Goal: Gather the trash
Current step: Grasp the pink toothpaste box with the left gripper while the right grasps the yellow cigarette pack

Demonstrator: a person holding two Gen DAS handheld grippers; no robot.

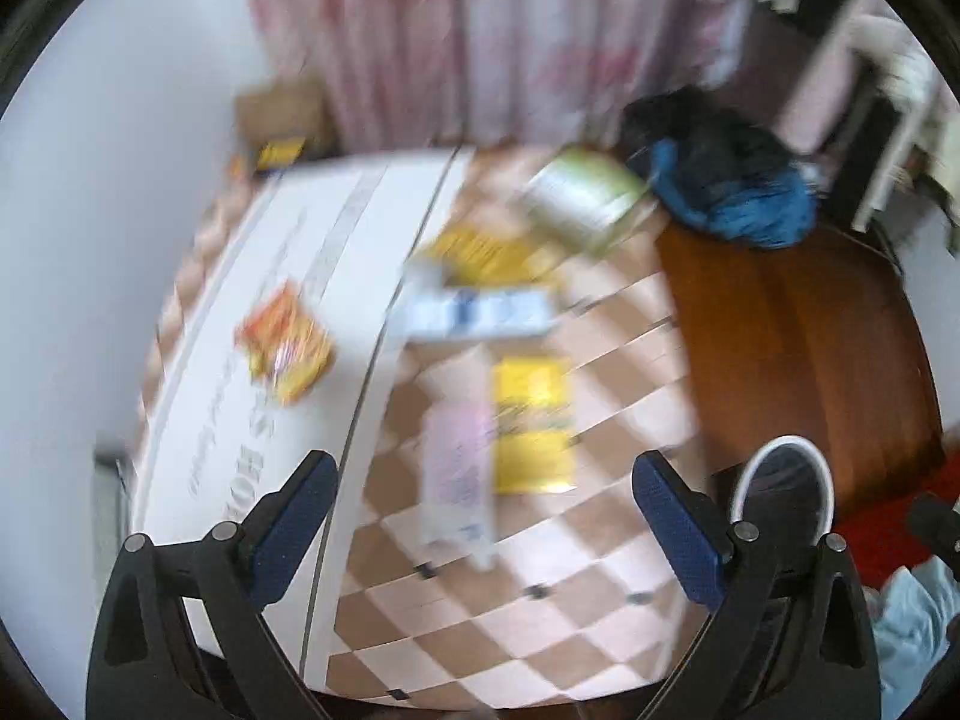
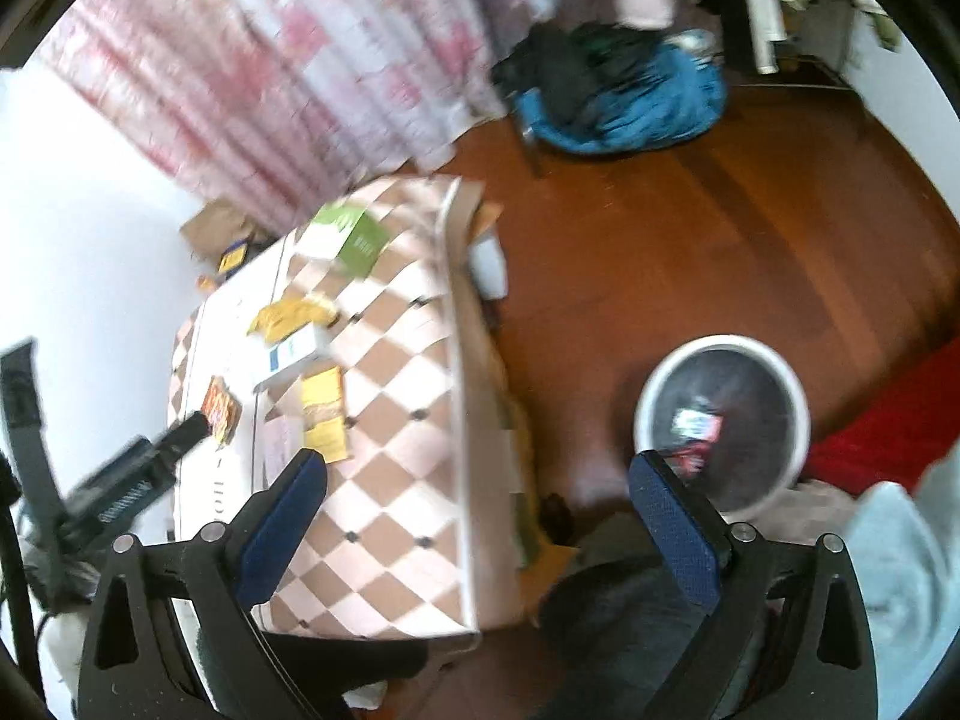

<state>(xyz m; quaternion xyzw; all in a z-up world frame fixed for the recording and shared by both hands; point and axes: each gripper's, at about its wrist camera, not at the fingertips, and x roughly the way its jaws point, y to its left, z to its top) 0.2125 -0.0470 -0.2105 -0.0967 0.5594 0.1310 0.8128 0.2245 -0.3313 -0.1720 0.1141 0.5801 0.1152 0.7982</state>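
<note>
Hanging above a checkered table, the left gripper has its jaws spread wide with nothing between them; the picture is smeared by motion blur. Scattered litter lies on the table: an orange-and-yellow snack wrapper at about ten o'clock on a white printed sheet, a yellow packet just past the jaws at twelve o'clock, a pale pink wrapper touching its left edge, a white-and-blue box further up, a crumpled yellow bag beyond that, and a green-and-white box at one o'clock near the far edge. A white-rimmed bin shows on the wooden floor at three o'clock, partly hidden behind the right-hand finger. The right gripper is also open, its jaws holding nothing, poised over the table's right edge. In its view the bin stands on the floor at two o'clock, well apart from the table, with a red, white and black wrapper already lying inside. The table's litter sits at ten to eleven o'clock there. A blue-and-black heap of cloth lies at one o'clock before a pink-patterned curtain.
</note>
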